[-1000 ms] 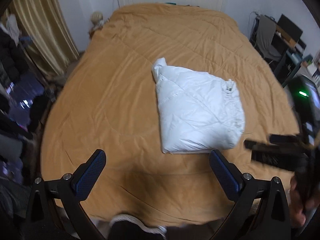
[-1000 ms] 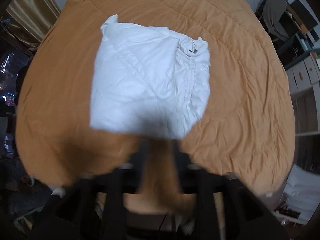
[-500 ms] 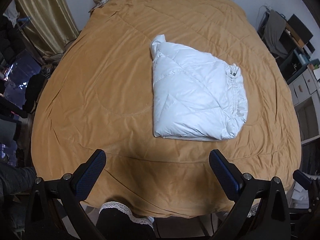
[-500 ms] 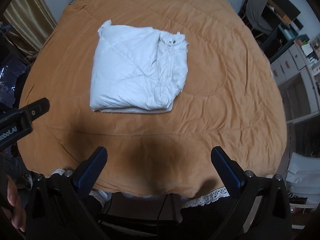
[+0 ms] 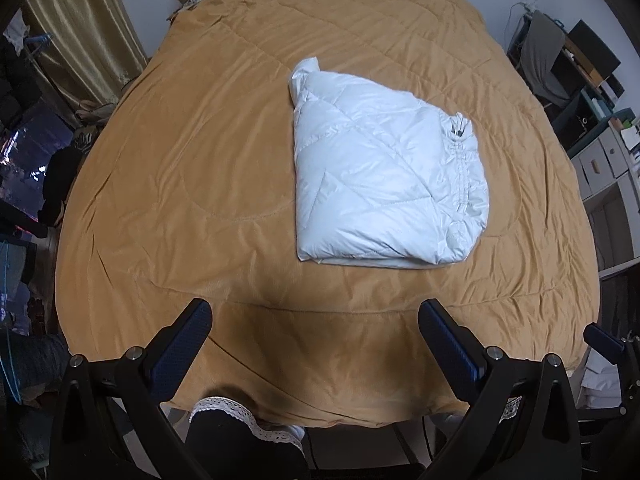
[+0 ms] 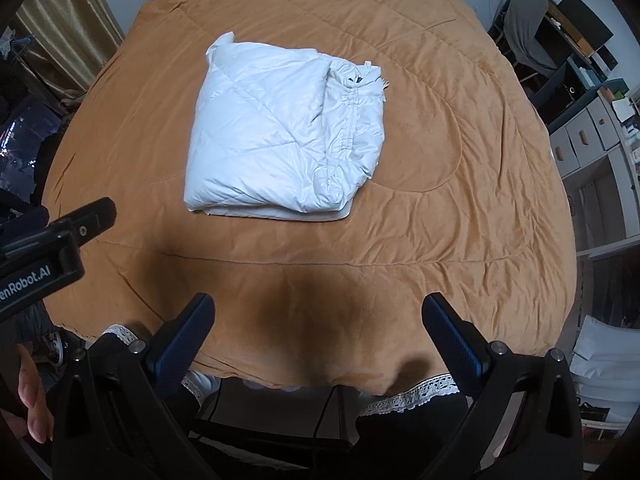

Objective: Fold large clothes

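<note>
A white quilted jacket (image 5: 384,184) lies folded into a thick square in the middle of the bed, its collar and zip on the right side. The right wrist view has the same jacket (image 6: 280,136) up and left of centre. My left gripper (image 5: 316,328) hangs open over the near edge of the orange bedspread (image 5: 200,160), well short of the jacket, with nothing between its blue pads. My right gripper (image 6: 318,316) is open just as wide over the same edge, also holding nothing. The left gripper's body (image 6: 60,240) shows at that view's left side.
The orange bedspread (image 6: 460,200) covers the whole bed around the jacket. A gold curtain (image 5: 80,40) hangs at the left. A desk with a chair (image 5: 548,60) and grey drawers (image 6: 592,140) stand at the right. A hand (image 6: 32,408) shows at the lower left.
My right gripper has drawn back from the jacket's near edge to the bed's near edge, and its jaws have spread wide. The left view has tilted down, showing more of the near edge.
</note>
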### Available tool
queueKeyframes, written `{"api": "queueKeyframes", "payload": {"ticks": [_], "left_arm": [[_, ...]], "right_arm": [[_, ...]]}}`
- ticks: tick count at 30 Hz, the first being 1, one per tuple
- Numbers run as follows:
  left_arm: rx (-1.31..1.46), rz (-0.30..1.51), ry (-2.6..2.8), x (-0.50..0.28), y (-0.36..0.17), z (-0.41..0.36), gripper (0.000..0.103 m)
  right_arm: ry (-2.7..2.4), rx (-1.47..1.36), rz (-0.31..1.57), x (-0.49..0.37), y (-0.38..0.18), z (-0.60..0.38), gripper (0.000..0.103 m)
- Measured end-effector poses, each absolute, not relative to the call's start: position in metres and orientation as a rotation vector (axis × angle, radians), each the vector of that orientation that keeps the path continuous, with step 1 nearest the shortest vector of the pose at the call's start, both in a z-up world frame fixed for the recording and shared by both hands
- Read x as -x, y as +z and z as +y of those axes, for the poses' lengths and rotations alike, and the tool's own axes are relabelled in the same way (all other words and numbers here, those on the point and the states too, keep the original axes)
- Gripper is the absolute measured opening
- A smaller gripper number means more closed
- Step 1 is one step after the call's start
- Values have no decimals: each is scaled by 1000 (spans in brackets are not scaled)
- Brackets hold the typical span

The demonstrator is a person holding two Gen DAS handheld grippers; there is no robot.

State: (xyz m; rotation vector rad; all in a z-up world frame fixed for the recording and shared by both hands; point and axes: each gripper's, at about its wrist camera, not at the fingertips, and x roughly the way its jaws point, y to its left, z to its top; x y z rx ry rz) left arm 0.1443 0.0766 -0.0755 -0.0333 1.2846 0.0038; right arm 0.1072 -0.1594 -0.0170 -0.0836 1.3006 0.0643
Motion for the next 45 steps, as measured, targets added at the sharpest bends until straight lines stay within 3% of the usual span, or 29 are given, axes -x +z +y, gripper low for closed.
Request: {"api": "queueKeyframes", "payload": {"ticks": [9, 14, 16, 19, 23, 24, 28, 31, 33, 37, 45], "left_arm": [[72, 1293, 57, -146, -84, 101, 103], [122, 1301, 58, -146, -86, 114, 103], [122, 1295, 52, -145, -85, 117, 103], [103, 1288, 59, -145, -86, 119, 103], [115, 1323, 70, -149, -96, 128, 103], [129, 1332, 70, -150, -98, 131, 103], [141, 1343, 76, -152, -101, 137, 103], [122, 1333, 62, -151, -99, 129, 103], [117, 1319, 41, -149, -94, 122, 103], [75, 1287, 13, -147, -87, 109, 103], [-21, 1191, -62, -184, -99, 77, 103]], "right_arm": [[46, 53, 1351, -131, -44, -173, 103], [104, -26, 1238, -196, -49, -160, 101], [126, -58, 1211, -229, -63, -145, 87], [169, -52, 1238, -268, -98, -119, 80], [88, -25, 1434, -291, -183, -115, 81], [67, -24, 1468, -293, -201, -122, 89], [57, -64, 1520, -290, -237, -159, 102], [29, -160, 1568, -282, -256, -191, 102], [62, -193, 1565, -282, -253, -197, 99], [97, -41, 1455, -275, -206, -167, 78], [124, -126, 1236, -297, -108, -156, 74]]}}
